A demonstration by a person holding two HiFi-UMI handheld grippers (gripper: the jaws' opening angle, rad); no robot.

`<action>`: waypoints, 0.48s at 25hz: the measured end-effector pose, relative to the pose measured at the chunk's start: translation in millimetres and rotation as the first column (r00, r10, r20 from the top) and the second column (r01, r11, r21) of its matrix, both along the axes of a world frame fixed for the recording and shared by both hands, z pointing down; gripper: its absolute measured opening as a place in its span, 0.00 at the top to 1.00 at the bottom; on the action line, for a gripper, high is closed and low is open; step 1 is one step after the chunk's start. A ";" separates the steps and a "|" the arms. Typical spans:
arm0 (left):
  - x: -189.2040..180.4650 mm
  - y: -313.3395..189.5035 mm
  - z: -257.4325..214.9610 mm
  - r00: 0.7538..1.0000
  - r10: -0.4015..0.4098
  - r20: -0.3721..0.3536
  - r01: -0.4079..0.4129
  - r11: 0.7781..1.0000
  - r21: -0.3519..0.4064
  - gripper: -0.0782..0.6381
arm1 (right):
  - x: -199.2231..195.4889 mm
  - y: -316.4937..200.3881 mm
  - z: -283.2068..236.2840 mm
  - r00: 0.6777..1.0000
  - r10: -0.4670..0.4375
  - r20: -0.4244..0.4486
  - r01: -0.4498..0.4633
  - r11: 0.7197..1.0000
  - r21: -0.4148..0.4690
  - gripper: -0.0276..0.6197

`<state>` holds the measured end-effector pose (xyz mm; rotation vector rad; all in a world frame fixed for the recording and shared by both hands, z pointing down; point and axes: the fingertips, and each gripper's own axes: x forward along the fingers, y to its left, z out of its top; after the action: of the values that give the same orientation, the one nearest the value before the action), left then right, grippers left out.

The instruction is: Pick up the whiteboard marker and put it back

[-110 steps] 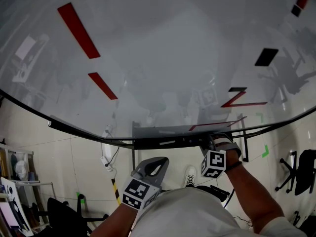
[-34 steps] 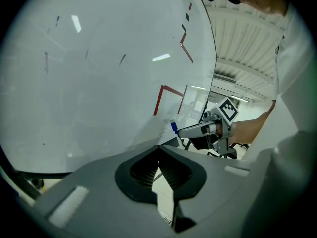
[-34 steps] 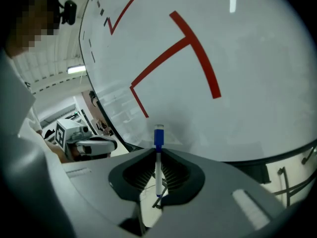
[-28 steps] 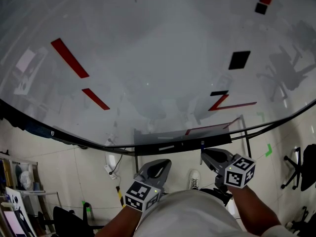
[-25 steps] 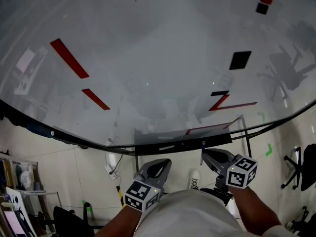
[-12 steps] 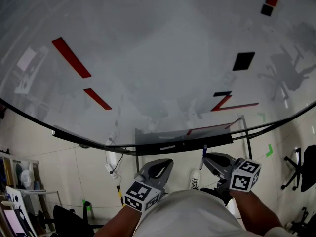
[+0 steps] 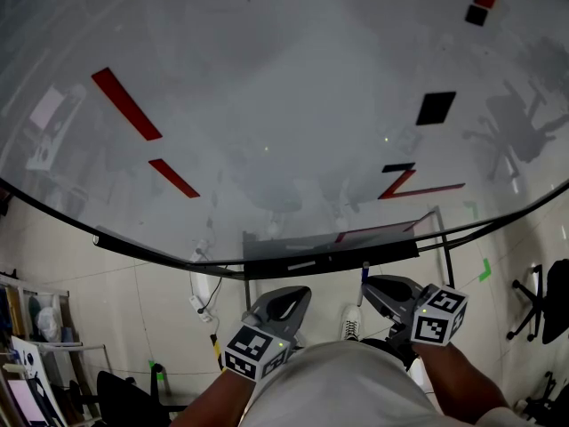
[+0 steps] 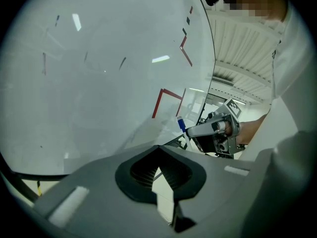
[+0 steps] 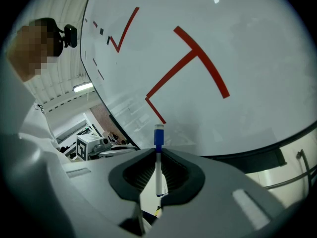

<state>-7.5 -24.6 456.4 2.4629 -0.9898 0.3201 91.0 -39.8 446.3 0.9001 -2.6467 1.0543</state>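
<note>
One whiteboard (image 7: 284, 105) fills the head view, with two grippers just below its lower edge. The right gripper (image 9: 158, 151) is clamped on the single whiteboard marker (image 9: 158, 165), which lies along its jaws with its blue cap pointing at the board. The left gripper (image 8: 158, 149), jaws together on nothing, hangs beside it.

The whiteboard marker (image 9: 157, 167) sits between right gripper (image 7: 372, 286) jaws, before the whiteboard (image 7: 267, 105)
</note>
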 end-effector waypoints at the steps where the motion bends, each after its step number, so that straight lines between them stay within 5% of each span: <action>1: 0.1 0.4 1.3 1.000 0.001 0.003 -0.001 1.000 -0.006 0.87 | 0.1 0.3 0.5 1.000 0.000 -0.001 0.000 1.000 -0.001 0.91; 12: 0.0 -1.8 -2.9 0.999 -0.019 -0.038 0.019 1.000 0.008 0.87 | 2.3 2.0 5.0 1.000 0.002 -0.009 -0.002 1.000 -0.006 0.91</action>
<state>-7.6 -26.5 453.5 2.4562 -0.9996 0.2627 93.3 -37.9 451.2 0.9048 -2.6347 1.0550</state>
